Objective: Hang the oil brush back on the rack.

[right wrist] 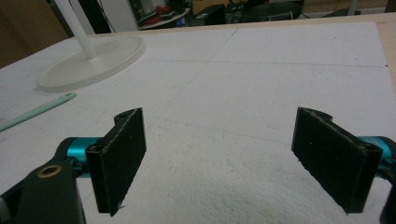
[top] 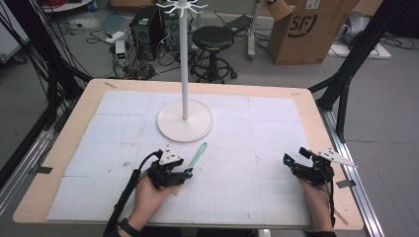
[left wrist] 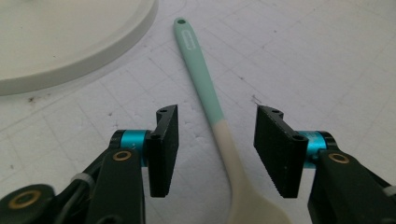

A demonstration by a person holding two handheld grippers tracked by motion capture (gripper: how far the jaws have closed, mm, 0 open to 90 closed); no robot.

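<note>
Mint-handled spoon [left wrist: 219, 121] flat between parted left tongs [left wrist: 216, 151]

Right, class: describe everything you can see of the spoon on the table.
The spoon lies flat on the white gridded mat, just in front of the white stand's round base. Its slim handle is mint green with a small hanging hole at the tip, turning cream toward the bowl. It looks like smooth plastic or silicone. The left gripper straddles its neck with jaws open, not touching.
</note>
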